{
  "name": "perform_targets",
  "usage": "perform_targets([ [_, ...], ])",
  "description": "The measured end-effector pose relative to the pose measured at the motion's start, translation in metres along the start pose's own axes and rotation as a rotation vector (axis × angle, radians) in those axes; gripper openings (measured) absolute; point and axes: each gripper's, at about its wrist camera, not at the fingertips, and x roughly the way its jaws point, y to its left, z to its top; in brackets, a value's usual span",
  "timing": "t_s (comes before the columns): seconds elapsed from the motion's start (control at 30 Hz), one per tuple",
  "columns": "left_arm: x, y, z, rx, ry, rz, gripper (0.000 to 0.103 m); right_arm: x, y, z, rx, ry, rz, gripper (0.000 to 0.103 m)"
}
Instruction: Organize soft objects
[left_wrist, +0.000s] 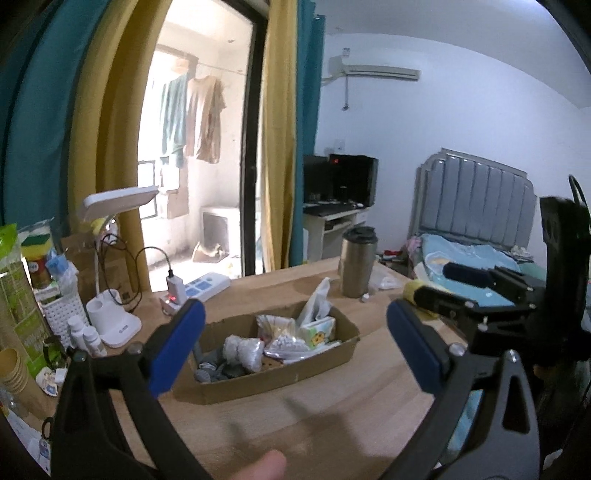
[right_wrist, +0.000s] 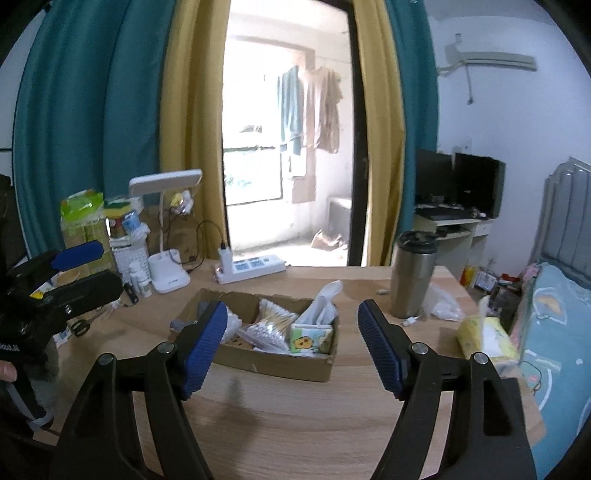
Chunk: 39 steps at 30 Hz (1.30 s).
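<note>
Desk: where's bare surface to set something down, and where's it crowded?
Bare wood runs along the near desk edge, in front of the cardboard box, and between the box and the steel tumbler. Crowded: the left end, with desk lamp, bottles and power strip. The box itself is packed. A tissue pack occupies the right edge.

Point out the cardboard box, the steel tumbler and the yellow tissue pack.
cardboard box (right_wrist: 280, 363): right wrist view, its front wall.
steel tumbler (right_wrist: 412, 280): right wrist view, its body.
yellow tissue pack (right_wrist: 487, 338): right wrist view, its top.
</note>
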Motion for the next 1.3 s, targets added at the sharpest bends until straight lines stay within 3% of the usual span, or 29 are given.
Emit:
perform_targets([
  [0.27,-0.020,-0.021,-0.001,0.057,-0.028,0.006,0.100,-0.032,-0.004,-0.007,0.015,-0.055,-0.069,0.077],
  [0.53,-0.043,-0.022,-0.007,-0.059,-0.046,0.028,0.100,-0.049,0.004,-0.007,0.000,-0.079,-0.071,0.077],
  [0.87,-0.063,-0.029,-0.008,-0.025,-0.096,0.081,0.100,-0.065,0.010,-0.006,-0.019,-0.108,-0.078,0.077],
  [1.3,-0.061,-0.025,-0.007,-0.030,-0.084,0.088,0.100,-0.063,0.010,-0.009,-0.026,-0.098,-0.081,0.078],
])
